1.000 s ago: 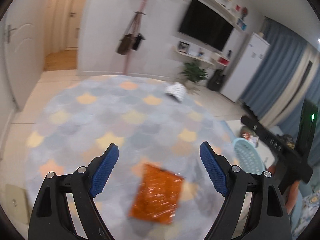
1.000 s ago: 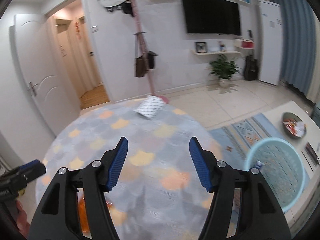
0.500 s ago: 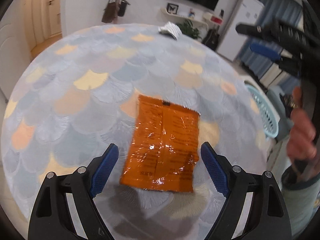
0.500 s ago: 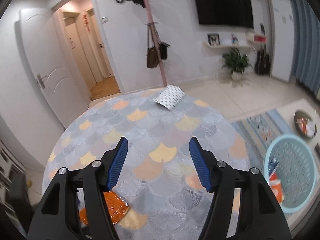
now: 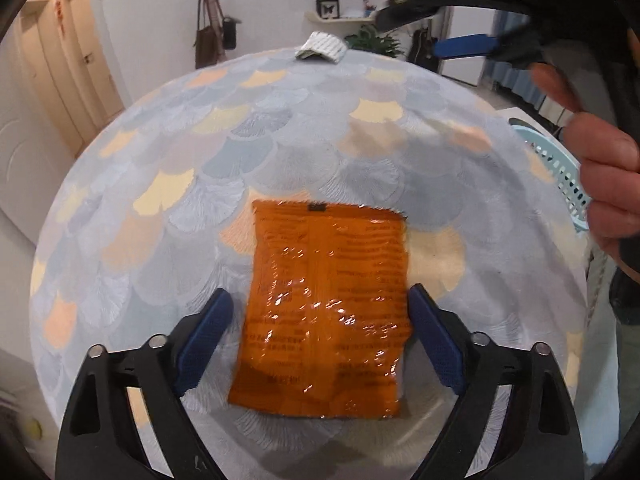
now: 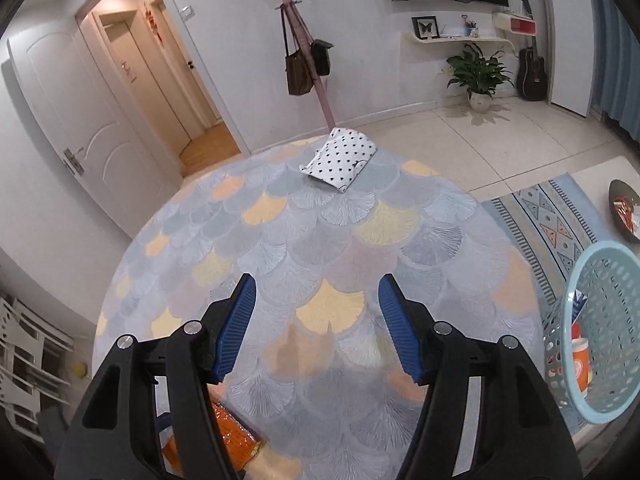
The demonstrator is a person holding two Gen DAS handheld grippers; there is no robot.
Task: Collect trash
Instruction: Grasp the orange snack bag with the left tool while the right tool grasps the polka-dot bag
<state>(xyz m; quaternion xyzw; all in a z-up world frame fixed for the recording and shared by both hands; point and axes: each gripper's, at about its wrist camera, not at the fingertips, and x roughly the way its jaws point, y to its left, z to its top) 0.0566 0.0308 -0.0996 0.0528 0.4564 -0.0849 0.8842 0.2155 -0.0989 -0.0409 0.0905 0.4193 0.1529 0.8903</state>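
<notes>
An orange foil snack wrapper (image 5: pixel 326 304) lies flat on the round scale-patterned rug (image 5: pixel 280 140). My left gripper (image 5: pixel 318 336) is open, low over the rug, with a finger on each side of the wrapper's near half. My right gripper (image 6: pixel 316 324) is open and empty, higher above the rug; the wrapper shows behind its left finger (image 6: pixel 232 440). A white dotted packet (image 6: pixel 340 158) lies at the rug's far edge; it also shows in the left wrist view (image 5: pixel 322 46). A light-blue trash basket (image 6: pixel 600 332) stands at the rug's right side.
The basket holds some trash, including an orange-and-white cup (image 6: pixel 580 364). A pink coat stand with bags (image 6: pixel 308 60) rises behind the rug. A potted plant (image 6: pixel 478 76) and a guitar (image 6: pixel 532 68) stand by the far wall. A patterned mat (image 6: pixel 552 220) lies right.
My left gripper has dropped and moved forward, so its open fingers now straddle the orange wrapper. My right gripper has risen and tilted down over the rug.
</notes>
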